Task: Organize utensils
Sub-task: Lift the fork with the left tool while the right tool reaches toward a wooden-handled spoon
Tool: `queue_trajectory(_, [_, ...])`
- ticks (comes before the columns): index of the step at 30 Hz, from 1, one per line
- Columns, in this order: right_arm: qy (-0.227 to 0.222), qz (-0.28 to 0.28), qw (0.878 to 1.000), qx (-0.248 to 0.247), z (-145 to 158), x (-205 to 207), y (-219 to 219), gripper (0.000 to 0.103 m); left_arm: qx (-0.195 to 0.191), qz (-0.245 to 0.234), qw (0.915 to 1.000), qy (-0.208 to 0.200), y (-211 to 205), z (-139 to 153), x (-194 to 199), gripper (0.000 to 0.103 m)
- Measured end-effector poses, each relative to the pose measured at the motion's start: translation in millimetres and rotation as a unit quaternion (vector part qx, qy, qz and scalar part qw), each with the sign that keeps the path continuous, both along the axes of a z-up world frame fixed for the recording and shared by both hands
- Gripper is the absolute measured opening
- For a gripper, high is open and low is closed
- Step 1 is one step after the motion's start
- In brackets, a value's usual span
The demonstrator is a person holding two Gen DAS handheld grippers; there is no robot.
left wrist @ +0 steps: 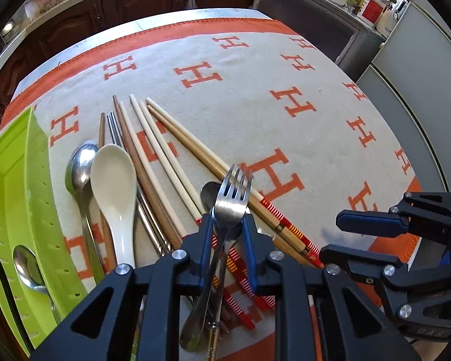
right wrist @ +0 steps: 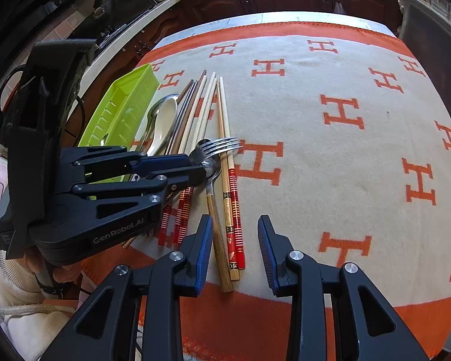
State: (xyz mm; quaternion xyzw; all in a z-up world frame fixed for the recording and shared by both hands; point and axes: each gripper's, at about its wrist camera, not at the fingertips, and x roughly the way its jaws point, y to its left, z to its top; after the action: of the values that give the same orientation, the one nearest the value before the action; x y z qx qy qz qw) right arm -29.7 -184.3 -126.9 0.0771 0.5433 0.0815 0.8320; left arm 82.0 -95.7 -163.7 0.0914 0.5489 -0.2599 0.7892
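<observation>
The left gripper (left wrist: 228, 225) has its jaws clamped on a shiny steel fork (left wrist: 230, 197); the right gripper (right wrist: 235, 240) has its jaws parted, empty.

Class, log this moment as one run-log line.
left tongs: around fork | right tongs: open, empty | tray: one spoon

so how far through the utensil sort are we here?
Early. Done: one metal spoon lies in the green tray. In hand: the left gripper has its pads around a steel fork, raised off the pile. The right gripper is open and empty over the cloth. Left: white spoon, another metal spoon, a second fork and the chopsticks remain on the cloth.
</observation>
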Motion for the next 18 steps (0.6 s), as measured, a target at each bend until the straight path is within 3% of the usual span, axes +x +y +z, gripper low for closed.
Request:
queue_trajectory(7, [0.001,0.004,1.000,0.001,-2,1,0,0.032,-0.004,0.020,0.9997,-0.014,2,3,3,0.015])
queue_trajectory(18, [-0.004,0.040,0.999,-0.005,-5,10,19,0.032,-0.045,0.066,0.9968,-0.008,32,19,3,0.015])
